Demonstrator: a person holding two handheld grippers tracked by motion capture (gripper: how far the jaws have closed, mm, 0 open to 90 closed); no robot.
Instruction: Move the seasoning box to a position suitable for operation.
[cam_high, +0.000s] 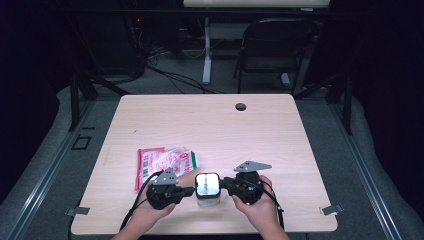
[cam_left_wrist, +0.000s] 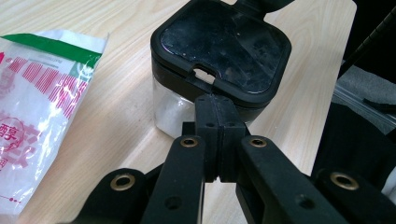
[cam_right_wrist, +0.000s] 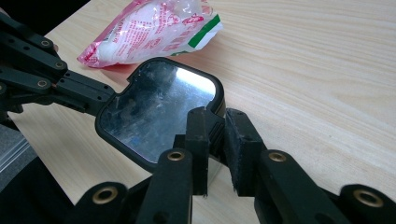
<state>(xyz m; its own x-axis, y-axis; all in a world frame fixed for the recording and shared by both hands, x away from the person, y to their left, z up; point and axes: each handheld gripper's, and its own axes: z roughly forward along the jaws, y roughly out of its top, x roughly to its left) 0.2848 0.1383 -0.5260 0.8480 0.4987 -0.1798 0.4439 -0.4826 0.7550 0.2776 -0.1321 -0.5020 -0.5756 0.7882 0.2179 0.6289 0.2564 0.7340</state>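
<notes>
A small clear jar (cam_high: 207, 200) with a square black lid (cam_high: 207, 184) stands near the table's front edge, between my two grippers. My left gripper (cam_left_wrist: 216, 100) is shut with nothing between its pads. Its tips rest against the lid's (cam_left_wrist: 224, 46) rim, just below a small notch. The jar's clear wall (cam_left_wrist: 170, 109) has white contents behind it. My right gripper (cam_right_wrist: 217, 123) comes from the opposite side, its jaws closed on a small block at the edge of the glossy lid (cam_right_wrist: 159, 107). In the high view the left gripper (cam_high: 192, 190) and right gripper (cam_high: 223, 184) flank the jar.
A crumpled red, white and green plastic bag (cam_high: 162, 162) lies flat just behind and to the left of the jar. A cable hole (cam_high: 241, 106) sits near the table's far edge. Beyond the table stand a folding chair (cam_high: 272, 45) and floor cables.
</notes>
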